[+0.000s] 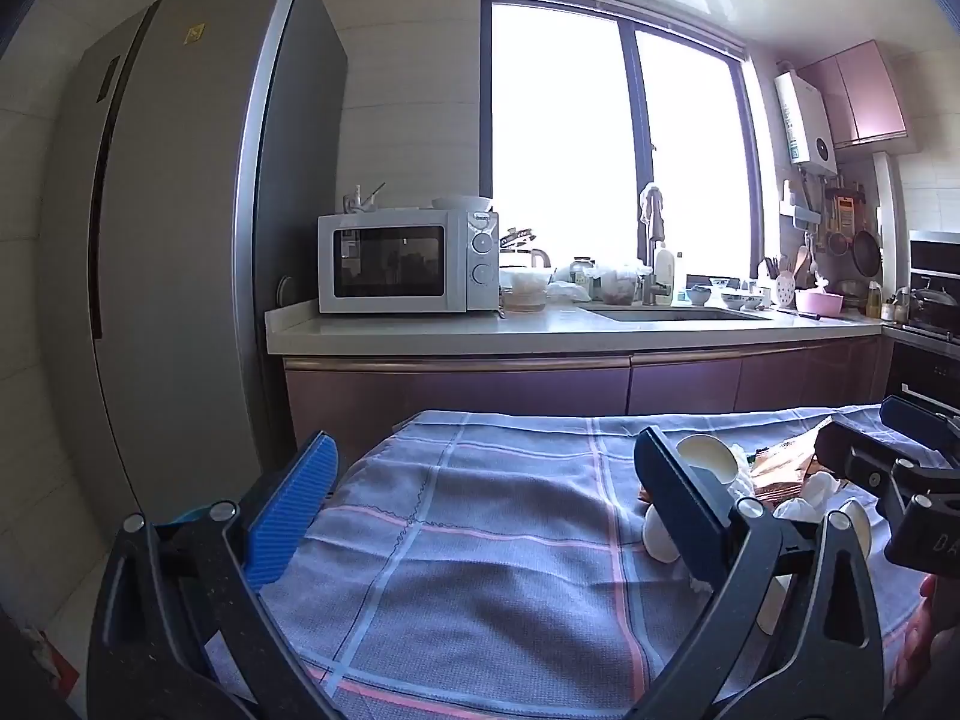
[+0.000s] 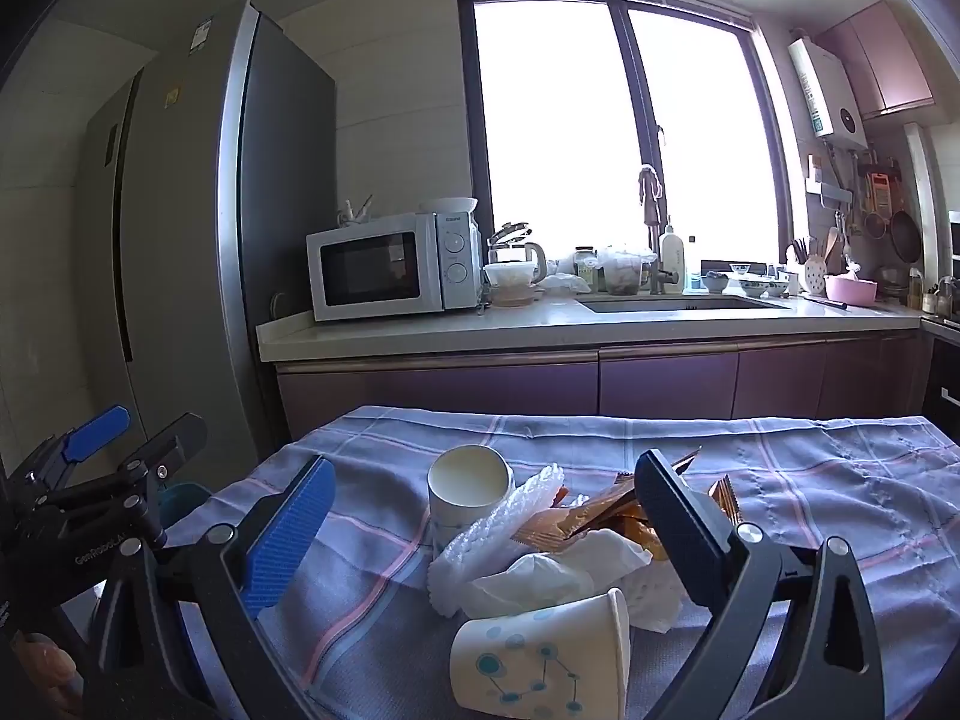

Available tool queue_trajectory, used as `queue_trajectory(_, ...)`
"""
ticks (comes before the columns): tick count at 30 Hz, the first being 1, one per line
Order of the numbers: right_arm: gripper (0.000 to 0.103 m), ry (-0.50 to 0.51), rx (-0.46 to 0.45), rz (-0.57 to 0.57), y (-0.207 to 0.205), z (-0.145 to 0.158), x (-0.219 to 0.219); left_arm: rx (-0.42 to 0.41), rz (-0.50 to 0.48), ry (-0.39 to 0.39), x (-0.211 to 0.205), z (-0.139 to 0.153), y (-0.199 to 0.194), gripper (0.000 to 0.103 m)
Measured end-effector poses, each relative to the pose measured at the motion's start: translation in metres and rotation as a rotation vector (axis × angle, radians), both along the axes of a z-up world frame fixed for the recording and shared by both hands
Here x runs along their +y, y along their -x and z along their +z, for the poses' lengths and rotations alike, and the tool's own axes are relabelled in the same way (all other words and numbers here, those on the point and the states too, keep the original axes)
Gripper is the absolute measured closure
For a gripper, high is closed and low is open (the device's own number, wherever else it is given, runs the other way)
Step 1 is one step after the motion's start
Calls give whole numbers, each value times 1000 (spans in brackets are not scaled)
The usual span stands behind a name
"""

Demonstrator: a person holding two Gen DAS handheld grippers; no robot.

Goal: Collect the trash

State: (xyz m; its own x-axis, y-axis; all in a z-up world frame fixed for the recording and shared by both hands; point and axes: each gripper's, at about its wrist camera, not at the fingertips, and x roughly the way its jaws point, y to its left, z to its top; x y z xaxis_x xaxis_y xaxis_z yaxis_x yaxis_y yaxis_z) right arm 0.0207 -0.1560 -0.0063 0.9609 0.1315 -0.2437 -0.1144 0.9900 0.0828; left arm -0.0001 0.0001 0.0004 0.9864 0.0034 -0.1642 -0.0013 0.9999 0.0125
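A pile of trash lies on the surface, which is covered by a checked cloth (image 2: pixel 840 480). In the right wrist view, one paper cup (image 2: pixel 471 489) stands upright at the far side of the pile, its pale inside showing nothing in it. A second, printed cup (image 2: pixel 540 660) lies tipped on its side at the near edge; its inside cannot be seen. Between them sit a bubble-wrap piece (image 2: pixel 498 528), crumpled tissue (image 2: pixel 540 582) and brown wrappers (image 2: pixel 600 516).

The right gripper (image 2: pixel 486 528) has its fingers spread wide around the pile, holding nothing. The left gripper (image 1: pixel 486 492) is likewise wide and empty, over bare cloth left of the pile.

Only the right view shows the pile whole; the left view catches just the cups and wrappers at its right edge, partly behind a finger. On the far counter, beside the microwave (image 2: pixel 390 267), a sink (image 2: pixel 678 303) is visible in both views.
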Motion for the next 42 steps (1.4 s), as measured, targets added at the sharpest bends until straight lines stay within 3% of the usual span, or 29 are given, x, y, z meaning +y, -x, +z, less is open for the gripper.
queue_trajectory(12,6,-6,1,-4,2,-1,-2,-39,-5,-3,0,-2,3,5)
queue_trajectory(42,6,-21,5,-2,2,-2,-6,-23,0,11,-2,2,5,5)
